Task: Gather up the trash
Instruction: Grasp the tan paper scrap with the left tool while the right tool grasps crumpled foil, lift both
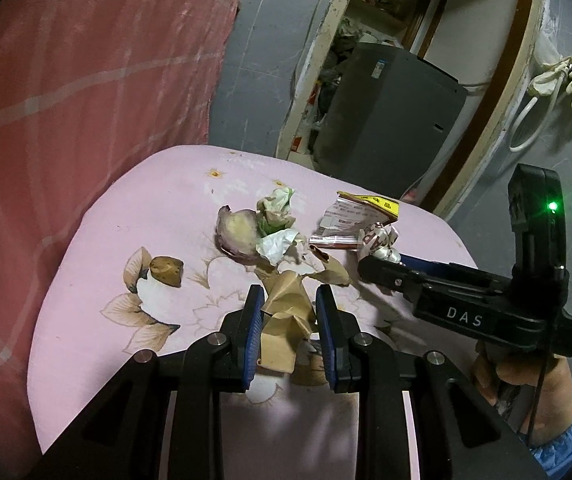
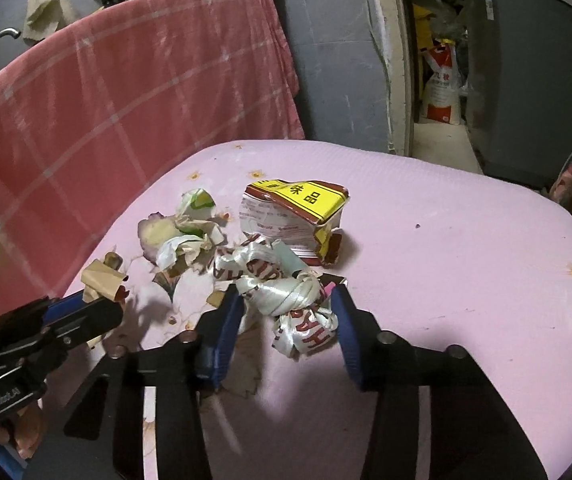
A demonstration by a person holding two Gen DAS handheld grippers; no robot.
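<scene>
Trash lies on a pink flowered table cloth [image 1: 134, 216]. My left gripper [image 1: 290, 300] is open, its jaws on either side of crumpled brown paper [image 1: 286, 316]. My right gripper [image 2: 288, 300] is open around a knotted white ribbon with red letters [image 2: 286, 292]; it also shows in the left wrist view [image 1: 382, 264]. Beyond lie a crushed red and yellow carton [image 2: 298, 212], crumpled white and green paper [image 2: 194, 216], an onion peel [image 1: 238, 232] and a brown chunk [image 1: 166, 270].
A red checked cloth [image 2: 126, 112] hangs behind the table on the left. A grey bin [image 1: 386, 120] stands in the doorway beyond the table's far edge. White gloves [image 1: 562, 80] hang on the wall at the right.
</scene>
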